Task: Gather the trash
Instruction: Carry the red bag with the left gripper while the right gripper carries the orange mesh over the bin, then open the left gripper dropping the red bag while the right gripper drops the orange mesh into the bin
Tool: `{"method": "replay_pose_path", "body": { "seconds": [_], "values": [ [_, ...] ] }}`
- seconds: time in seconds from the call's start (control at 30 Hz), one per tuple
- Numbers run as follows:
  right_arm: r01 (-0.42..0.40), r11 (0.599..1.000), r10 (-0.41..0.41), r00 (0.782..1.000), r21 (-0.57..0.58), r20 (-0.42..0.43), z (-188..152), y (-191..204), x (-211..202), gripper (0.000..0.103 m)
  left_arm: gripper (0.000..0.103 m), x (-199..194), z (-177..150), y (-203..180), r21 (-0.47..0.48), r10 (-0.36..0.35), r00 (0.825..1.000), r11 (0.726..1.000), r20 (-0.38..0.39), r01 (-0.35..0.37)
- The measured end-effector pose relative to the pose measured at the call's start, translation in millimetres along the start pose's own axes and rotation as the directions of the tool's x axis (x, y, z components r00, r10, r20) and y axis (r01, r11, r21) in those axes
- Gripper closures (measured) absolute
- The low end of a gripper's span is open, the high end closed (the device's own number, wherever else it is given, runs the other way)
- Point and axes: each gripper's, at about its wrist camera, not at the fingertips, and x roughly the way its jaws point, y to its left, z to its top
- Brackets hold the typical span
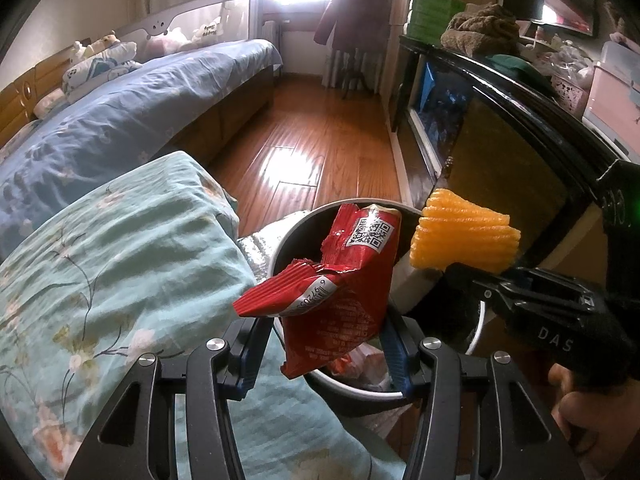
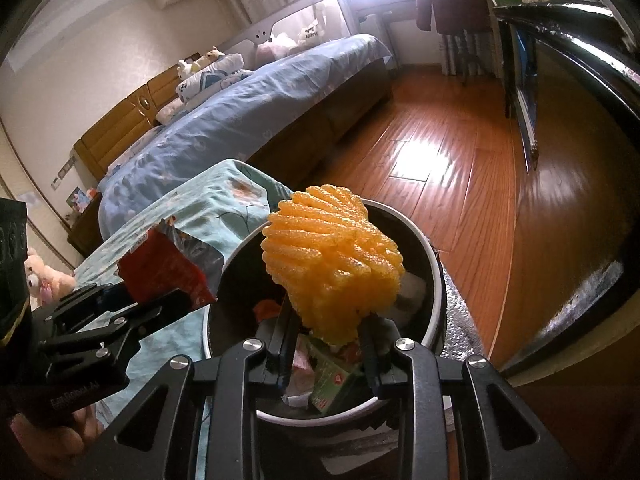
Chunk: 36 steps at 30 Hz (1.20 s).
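My left claw (image 1: 320,344) pinches the crumpled red foil wrapper (image 1: 340,276) above the round grey trash bin (image 1: 476,332); my right claw (image 2: 328,332) clamps the ribbed orange foam net (image 2: 332,260) over its mouth (litter inside).

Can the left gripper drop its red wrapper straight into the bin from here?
Probably yes. The left gripper holds the red wrapper over the open bin, with no lid; the right gripper's orange foam sits off to one side.

Blue-sheeted bed (image 1: 132,108); wood floor (image 2: 452,148); hanging coat (image 1: 352,12)
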Motion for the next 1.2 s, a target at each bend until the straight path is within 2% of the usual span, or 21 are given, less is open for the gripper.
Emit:
{"method": "replay_pose_path", "body": {
  "seconds": [0.2, 0.4, 0.57, 0.7, 0.93, 1.1, 1.2],
  "values": [
    [0.002, 1.000, -0.002, 1.000, -0.006, -0.015, 3, 0, 4, 0.074, 0.052, 5, 2, 3, -0.009, -0.006, 1.000, 1.000, -0.019, 0.006],
    [0.005, 1.000, -0.005, 1.000, 0.010, -0.025, 4, -5, 6, 0.069, 0.049, 9, 6, 4, -0.009, -0.017, 0.999, 1.000, -0.034, 0.016],
    [0.004, 1.000, -0.003, 1.000, 0.028, -0.027, 4, -10, 5, 0.056, 0.036, 8, 6, 4, -0.008, -0.017, 0.999, 1.000, -0.031, 0.017],
    [0.000, 0.999, 0.001, 1.000, 0.035, -0.025, 2, -8, 4, 0.048, 0.034, 5, 3, 6, -0.012, -0.017, 0.999, 1.000, -0.030, 0.017],
    [-0.011, 0.999, 0.011, 1.000, 0.048, -0.007, -6, -3, -6, 0.047, 0.034, -13, -15, 21, -0.047, -0.012, 1.000, 0.999, -0.015, 0.012],
    [-0.023, 0.998, 0.021, 0.999, 0.057, 0.028, -15, 10, -19, 0.042, 0.034, -36, -34, 35, -0.100, -0.007, 1.000, 0.995, 0.015, 0.009],
    [-0.038, 0.997, 0.035, 0.998, 0.060, 0.056, -22, 23, -28, 0.034, 0.034, -58, -49, 44, -0.134, 0.003, 0.998, 0.991, 0.057, 0.005]
  ]
}}
